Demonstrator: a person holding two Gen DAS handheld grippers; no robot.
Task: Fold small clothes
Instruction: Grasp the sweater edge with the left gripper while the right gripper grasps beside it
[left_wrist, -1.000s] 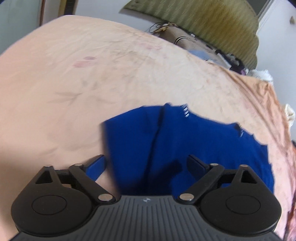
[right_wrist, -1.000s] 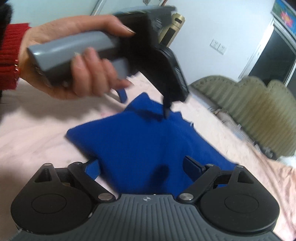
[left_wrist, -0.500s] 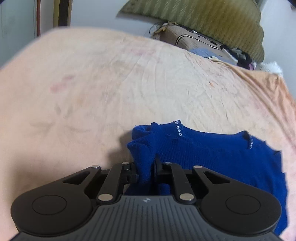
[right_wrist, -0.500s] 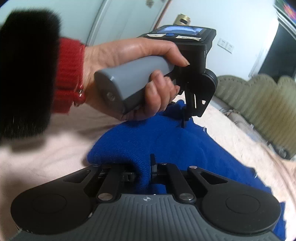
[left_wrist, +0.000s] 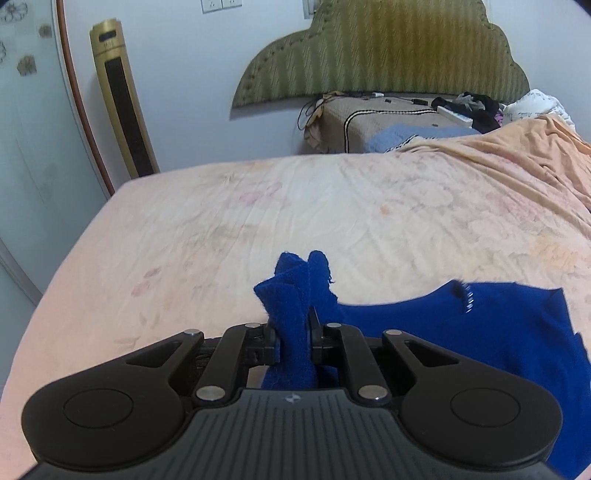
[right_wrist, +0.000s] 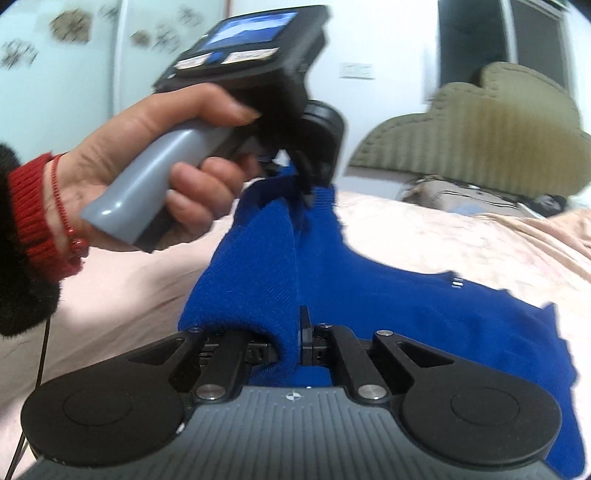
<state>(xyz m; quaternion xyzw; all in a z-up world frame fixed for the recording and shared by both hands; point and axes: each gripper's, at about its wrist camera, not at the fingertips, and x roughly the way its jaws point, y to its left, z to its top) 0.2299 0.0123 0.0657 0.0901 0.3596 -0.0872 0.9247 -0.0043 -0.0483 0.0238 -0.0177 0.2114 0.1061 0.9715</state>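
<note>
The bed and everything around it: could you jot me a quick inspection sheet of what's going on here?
Surface: bed under a wrinkled peach floral sheet.
Job's things: blue sweater, one edge lifted, the rest lying on the sheet.
Clutter: dark clothes and a light blue cloth near the headboard.
Grippers: left gripper and right gripper both shut on the sweater.
Cables: wires beside the headboard.
Surroundings: gold tower fan, wall sockets, window.

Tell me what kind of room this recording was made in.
Most likely a bedroom: a blue knitted garment lies on a bed with a peach floral sheet, a scalloped olive padded headboard hangs on the wall, and a gold tower fan stands alongside.
</note>
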